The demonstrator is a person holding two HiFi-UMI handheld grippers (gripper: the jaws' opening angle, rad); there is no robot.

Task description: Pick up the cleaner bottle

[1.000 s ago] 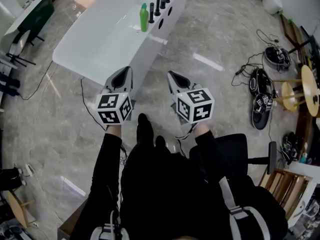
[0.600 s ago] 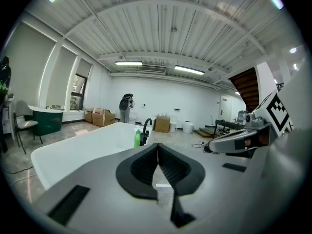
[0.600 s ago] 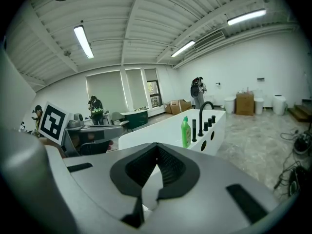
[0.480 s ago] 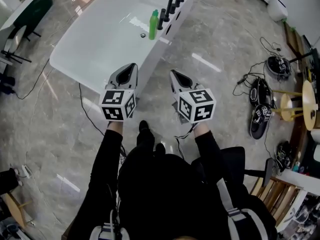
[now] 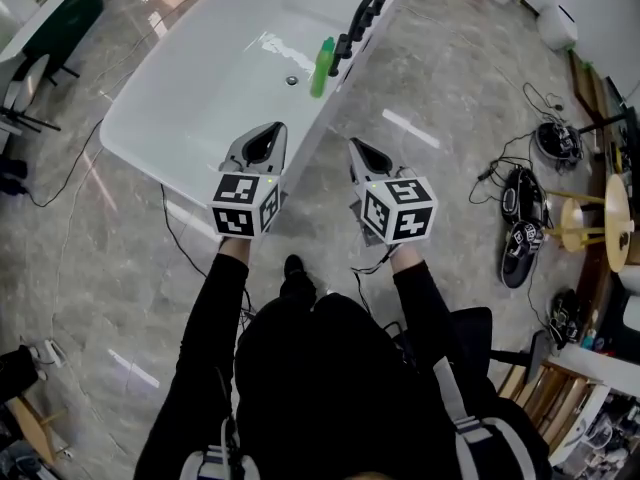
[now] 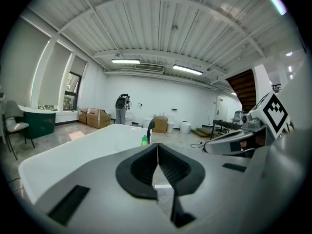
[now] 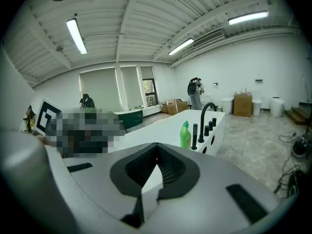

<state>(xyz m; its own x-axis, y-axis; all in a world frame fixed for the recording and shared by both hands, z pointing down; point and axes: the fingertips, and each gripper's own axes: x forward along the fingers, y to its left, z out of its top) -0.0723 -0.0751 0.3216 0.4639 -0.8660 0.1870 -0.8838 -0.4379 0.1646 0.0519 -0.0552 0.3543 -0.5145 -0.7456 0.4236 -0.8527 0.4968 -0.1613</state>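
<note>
The green cleaner bottle [image 5: 322,66] stands upright on the far rim of a white bathtub [image 5: 180,98], right beside the black faucet [image 5: 365,13]. My left gripper [image 5: 271,130] hovers over the tub's near rim, shut with nothing in it. My right gripper [image 5: 357,147] is over the floor just right of the tub, jaws together and holding nothing. Both point toward the bottle and are well short of it. In the left gripper view the bottle [image 6: 144,141] is small, above the closed jaws [image 6: 157,146]. In the right gripper view the bottle [image 7: 185,135] stands beyond the jaw tips [image 7: 157,146].
Black tap handles [image 7: 210,126] line the tub rim by the faucet. Cables and black devices [image 5: 525,208] lie on the floor at right. A black chair [image 5: 470,318] is behind me at right. Cardboard boxes [image 6: 97,117] stand by the far wall.
Both grippers have moved forward toward the tub together with the person. The bottle and faucet now sit nearer in the head view. The jaws stayed shut.
</note>
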